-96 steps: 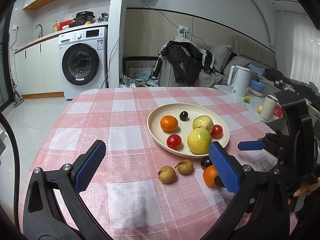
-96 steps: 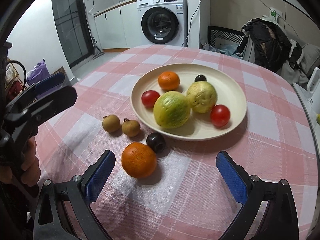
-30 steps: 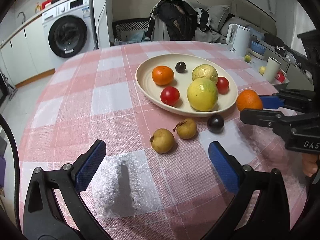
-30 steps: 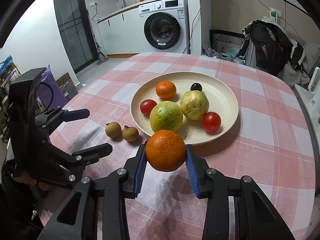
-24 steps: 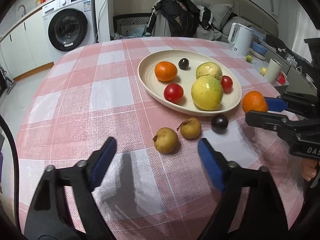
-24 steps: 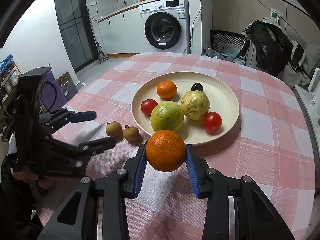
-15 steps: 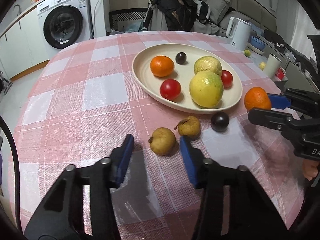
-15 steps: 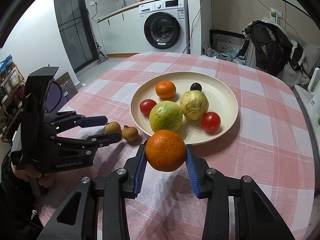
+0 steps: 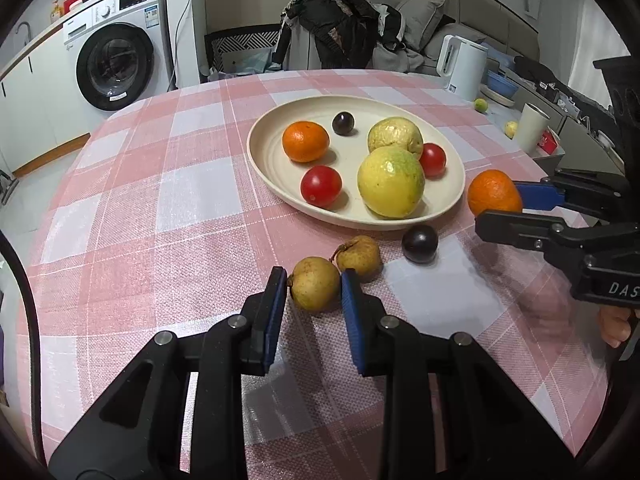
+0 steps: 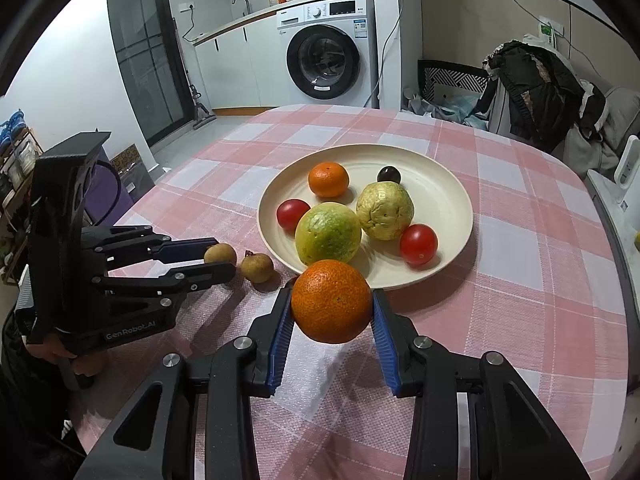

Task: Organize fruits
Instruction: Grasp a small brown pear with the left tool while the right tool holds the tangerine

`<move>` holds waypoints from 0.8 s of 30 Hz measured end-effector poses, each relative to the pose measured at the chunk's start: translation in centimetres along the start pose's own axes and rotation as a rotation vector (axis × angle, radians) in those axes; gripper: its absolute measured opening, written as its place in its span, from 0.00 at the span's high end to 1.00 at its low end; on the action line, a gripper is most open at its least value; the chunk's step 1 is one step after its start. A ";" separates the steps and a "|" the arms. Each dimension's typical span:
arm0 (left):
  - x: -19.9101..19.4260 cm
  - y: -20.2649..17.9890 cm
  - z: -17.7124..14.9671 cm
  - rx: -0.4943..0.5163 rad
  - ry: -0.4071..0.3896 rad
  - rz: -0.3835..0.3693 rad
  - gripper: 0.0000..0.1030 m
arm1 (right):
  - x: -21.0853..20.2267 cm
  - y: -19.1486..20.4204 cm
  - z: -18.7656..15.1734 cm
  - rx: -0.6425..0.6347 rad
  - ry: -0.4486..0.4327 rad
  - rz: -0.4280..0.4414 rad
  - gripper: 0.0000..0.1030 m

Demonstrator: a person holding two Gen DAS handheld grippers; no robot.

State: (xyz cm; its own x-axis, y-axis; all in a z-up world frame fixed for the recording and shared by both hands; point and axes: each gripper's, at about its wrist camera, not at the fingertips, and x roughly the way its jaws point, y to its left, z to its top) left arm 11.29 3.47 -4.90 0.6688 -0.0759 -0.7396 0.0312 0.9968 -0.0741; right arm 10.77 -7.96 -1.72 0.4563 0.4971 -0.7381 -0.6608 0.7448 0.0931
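Your right gripper [image 10: 332, 312] is clamped on the orange [image 10: 331, 301], held just off the plate [image 10: 448, 200] rim at 6 o'clock. Your left gripper [image 9: 314, 294] has narrowed around a longan [image 9: 314, 289] on the table [image 9: 160, 208]; you can't tell whether both pads [image 9: 276, 304] touch.

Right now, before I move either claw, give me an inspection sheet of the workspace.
Surface: round table, pink checked cloth.
Job's things: cream plate holds six fruits; second small brown fruit and dark plum lie on the cloth.
Clutter: nothing seen on the table.
Claws: right claw shut on the orange, lifted near the plate; left claw brackets a small brown fruit, contact unclear.
Cables: cord hanging beside the washing machine.
Surroundings: kettle, clothes pile.
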 end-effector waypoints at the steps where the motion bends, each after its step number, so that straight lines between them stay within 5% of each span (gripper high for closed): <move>1: -0.2 0.0 0.0 -0.002 -0.005 -0.001 0.76 | 0.0 -0.1 0.0 0.001 -0.002 -0.001 0.62; 24: -5.0 -0.3 1.1 -0.021 -0.176 -0.014 0.76 | -1.4 -3.3 0.6 0.086 -0.076 -0.043 0.62</move>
State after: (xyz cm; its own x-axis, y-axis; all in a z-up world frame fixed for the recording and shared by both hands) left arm 8.69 3.56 -0.43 0.7882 -0.0824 -0.6099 0.0273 0.9947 -0.0991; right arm 12.67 -10.84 -0.63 0.5294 0.4938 -0.6899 -0.5877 0.7999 0.1216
